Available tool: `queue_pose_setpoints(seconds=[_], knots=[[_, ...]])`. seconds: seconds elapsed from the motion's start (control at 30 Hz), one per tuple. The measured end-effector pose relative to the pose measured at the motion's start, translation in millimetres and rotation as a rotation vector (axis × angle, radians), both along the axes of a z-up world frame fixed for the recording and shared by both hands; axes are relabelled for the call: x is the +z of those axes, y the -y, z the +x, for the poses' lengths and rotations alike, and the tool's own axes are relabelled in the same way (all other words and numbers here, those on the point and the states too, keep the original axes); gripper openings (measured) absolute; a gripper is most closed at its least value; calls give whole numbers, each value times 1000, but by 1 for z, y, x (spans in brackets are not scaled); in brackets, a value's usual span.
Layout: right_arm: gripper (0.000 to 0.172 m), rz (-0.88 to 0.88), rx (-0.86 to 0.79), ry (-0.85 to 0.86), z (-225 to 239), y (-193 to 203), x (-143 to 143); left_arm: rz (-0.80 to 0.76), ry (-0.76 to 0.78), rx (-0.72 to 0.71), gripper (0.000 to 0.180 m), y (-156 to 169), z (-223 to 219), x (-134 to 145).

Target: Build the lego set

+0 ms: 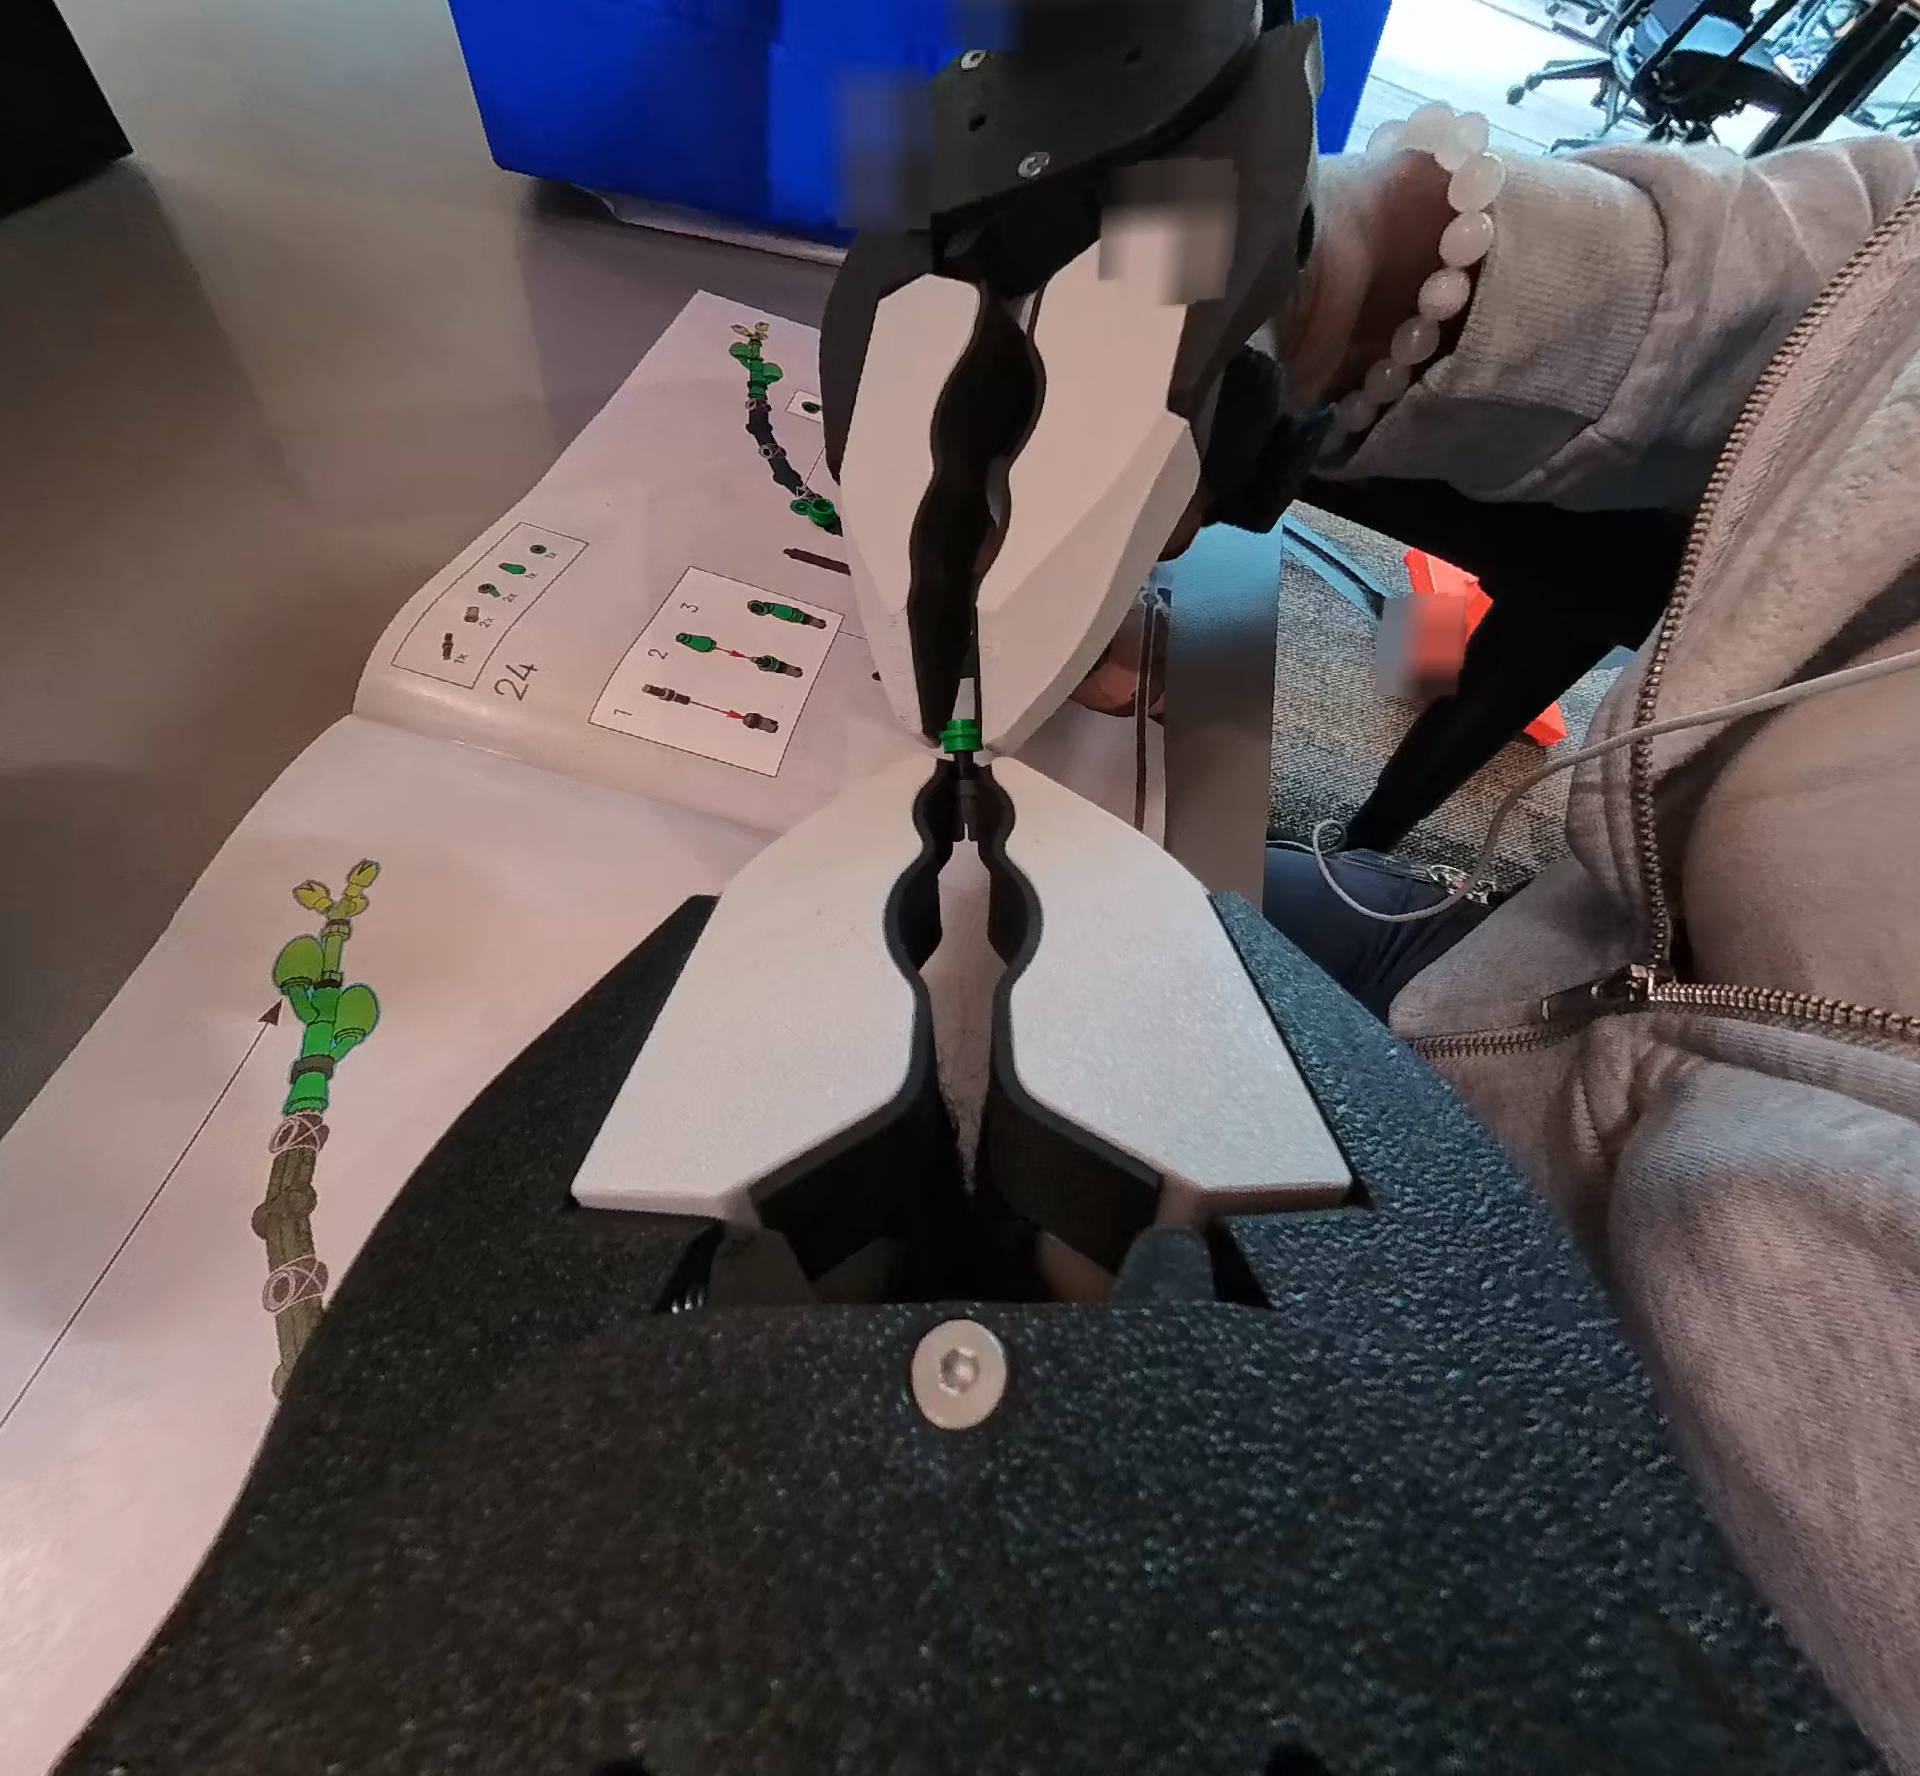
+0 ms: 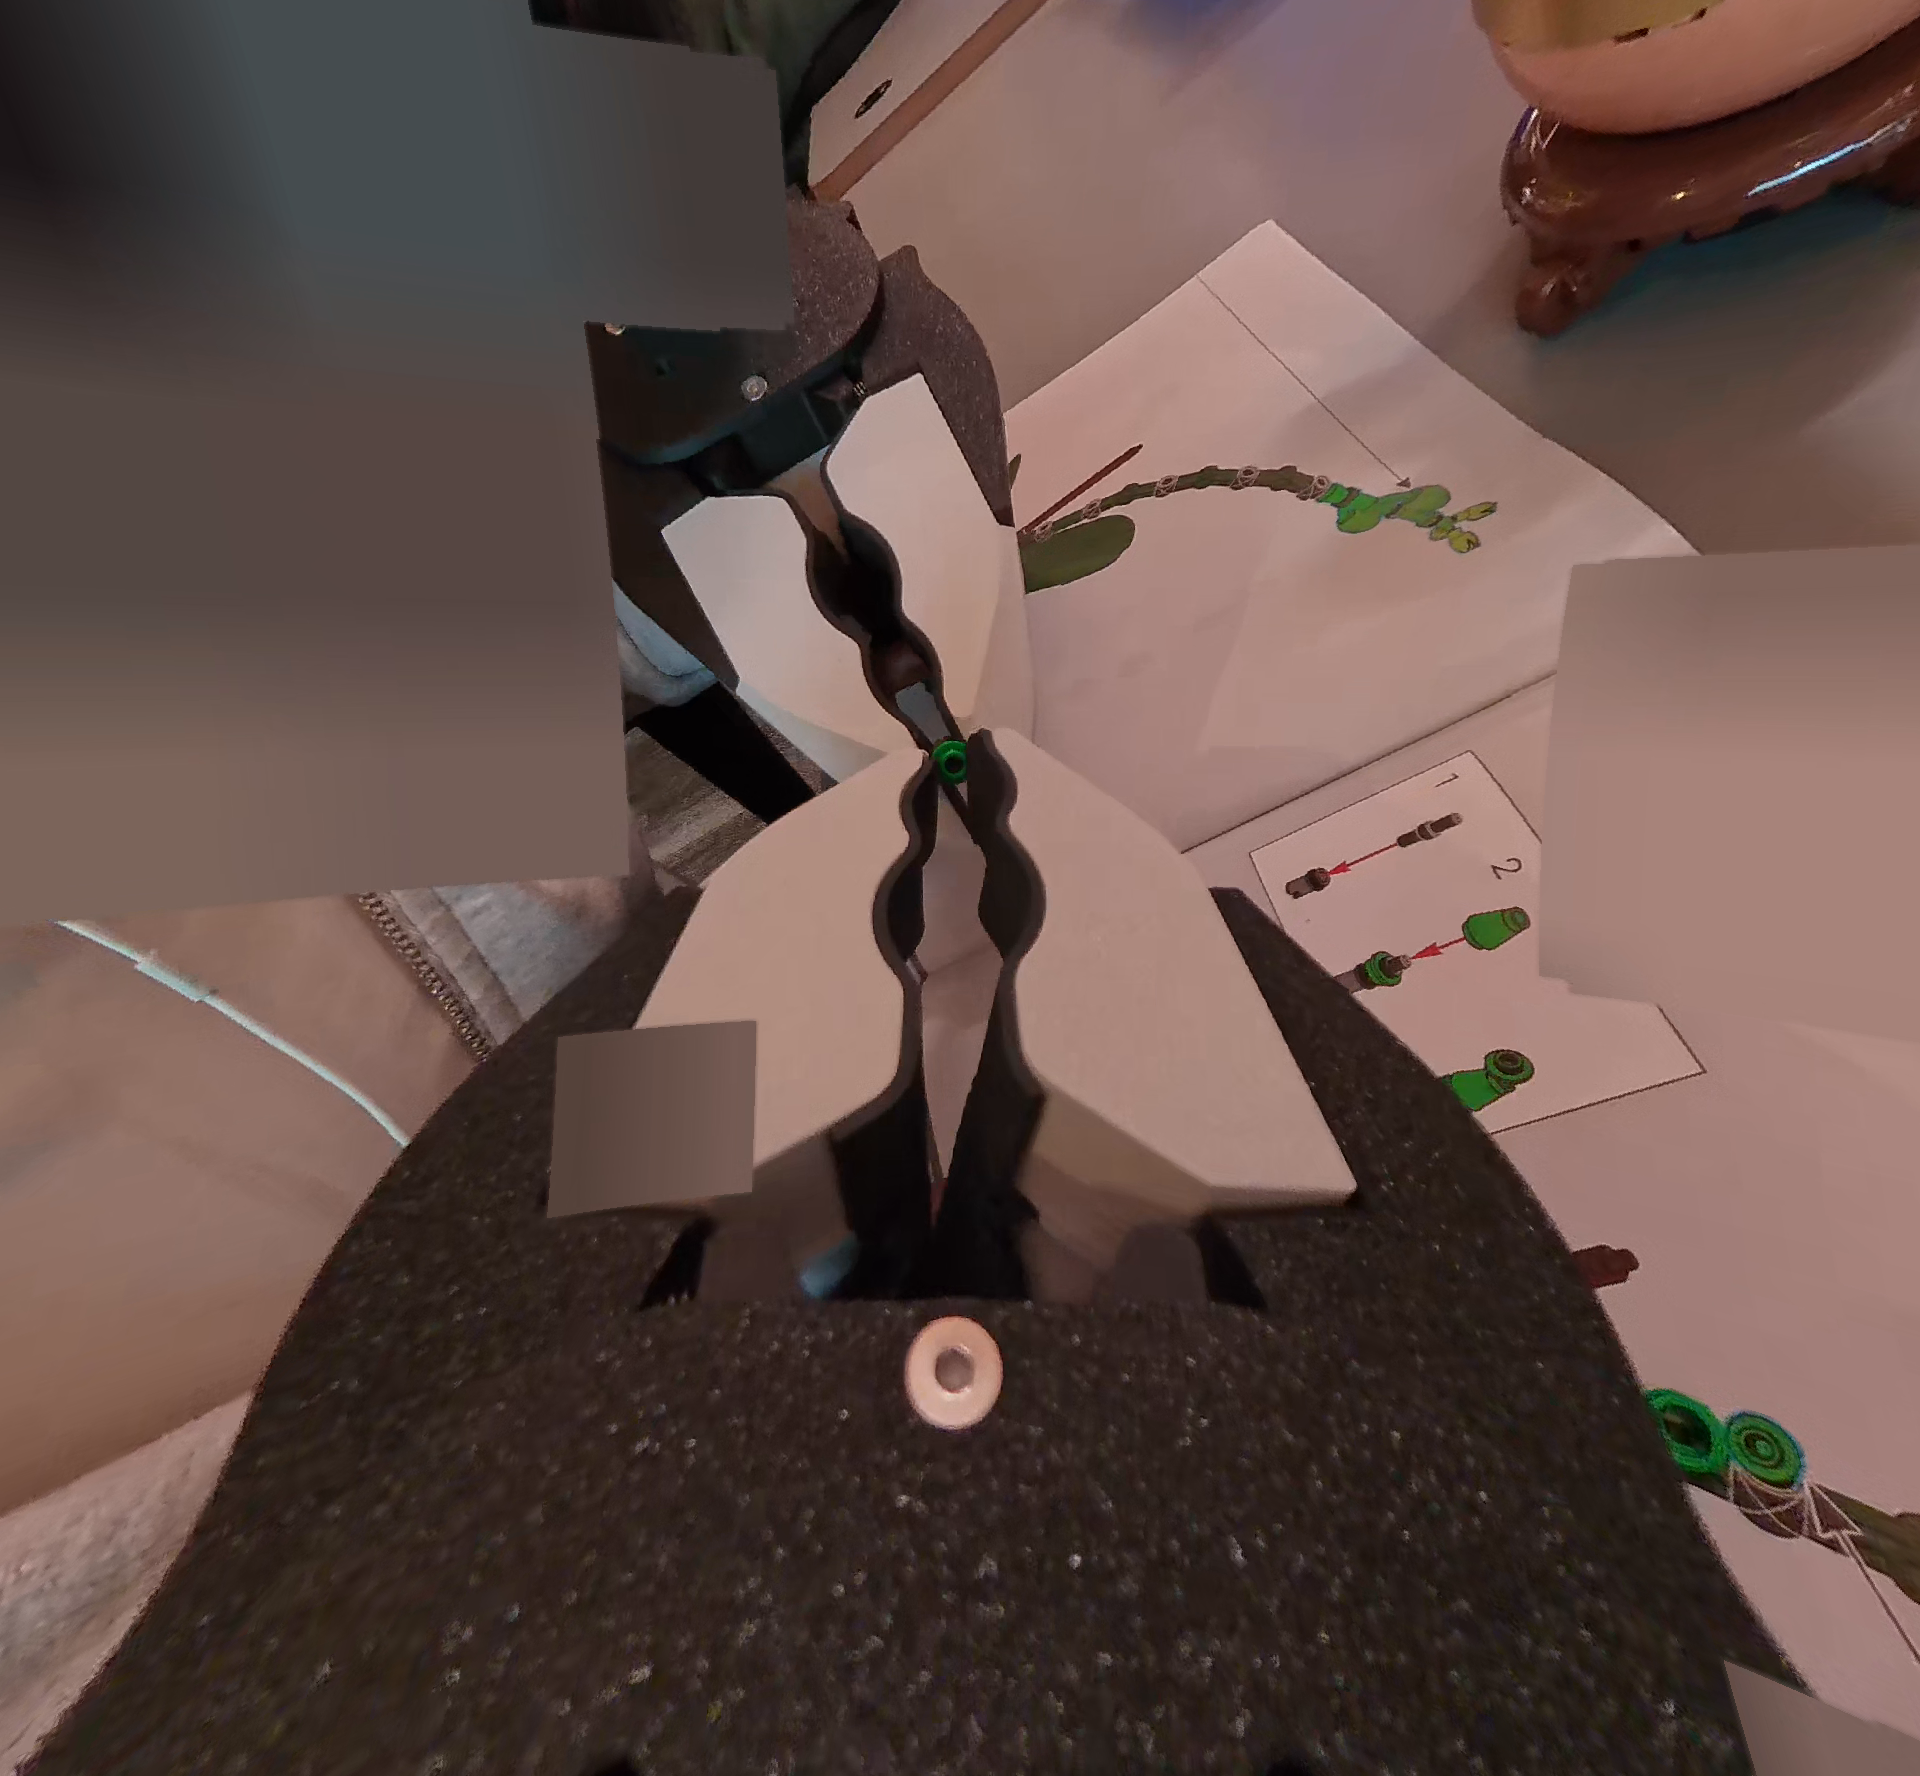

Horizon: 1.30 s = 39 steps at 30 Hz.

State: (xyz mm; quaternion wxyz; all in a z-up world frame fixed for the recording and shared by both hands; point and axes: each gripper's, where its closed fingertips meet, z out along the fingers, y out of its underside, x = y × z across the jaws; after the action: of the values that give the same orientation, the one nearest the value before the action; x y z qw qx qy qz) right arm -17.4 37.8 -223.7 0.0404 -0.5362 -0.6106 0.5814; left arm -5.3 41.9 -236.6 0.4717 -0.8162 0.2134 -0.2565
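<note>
In the left wrist view my left gripper (image 1: 961, 776) is shut on a thin black pin (image 1: 966, 801) that stands out past its tips. My right gripper (image 1: 961, 727) comes in from above, tip to tip with it, shut on a small green round piece (image 1: 958, 739) that sits at the end of the pin. In the right wrist view the right gripper (image 2: 951, 768) pinches the same green piece (image 2: 950, 760), seen end on, with the left gripper (image 2: 938, 734) right behind it. Both are held above an open instruction booklet (image 1: 520, 791).
A blue bin (image 1: 675, 12) stands behind the booklet. A pink egg-shaped pot (image 2: 1714, 12) on a brown stand (image 2: 1662, 209) is at the far right. Green round pieces (image 2: 1725, 1446) and a small brown piece (image 2: 1605, 1264) lie at the right. A person's grey sleeve (image 1: 1662, 324) is close by. The tips of both grippers are at nearly the same place. The pink egg-shaped pot (image 2: 1714, 12) is about 15 centimeters from both grippers' fingertips.
</note>
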Motion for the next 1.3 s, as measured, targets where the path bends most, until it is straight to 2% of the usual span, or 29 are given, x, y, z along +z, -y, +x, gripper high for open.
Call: queue_pose_setpoints(seconds=[0.27, 0.47, 0.67, 0.87, 0.97, 1.1, 1.3], knots=[[5, 2, 0, -2, 0, 0, 0, 4, -13, -1, 3, 1, 1, -1], [8, -40, 0, -43, -2, -3, 17, 39, 24, 1, 3, 0, -2, 6], [12, 45, 37, 41, 2, 0, 4, 43, -6, -2, 3, 0, 0, 4], [6, 61, 41, 18, 2, -1, 4, 42, -10, -3, 4, 0, 1, 4], [5, 3, 51, 4, 4, 0, 7, 41, 13, 14, 19, -2, -2, 5], [5, -41, 23, -24, 3, -6, 13, 33, 14, -1, 19, 0, -3, 5], [5, -38, 30, -19, 4, -5, 12, 62, -18, -11, 3, 0, 0, 5]])
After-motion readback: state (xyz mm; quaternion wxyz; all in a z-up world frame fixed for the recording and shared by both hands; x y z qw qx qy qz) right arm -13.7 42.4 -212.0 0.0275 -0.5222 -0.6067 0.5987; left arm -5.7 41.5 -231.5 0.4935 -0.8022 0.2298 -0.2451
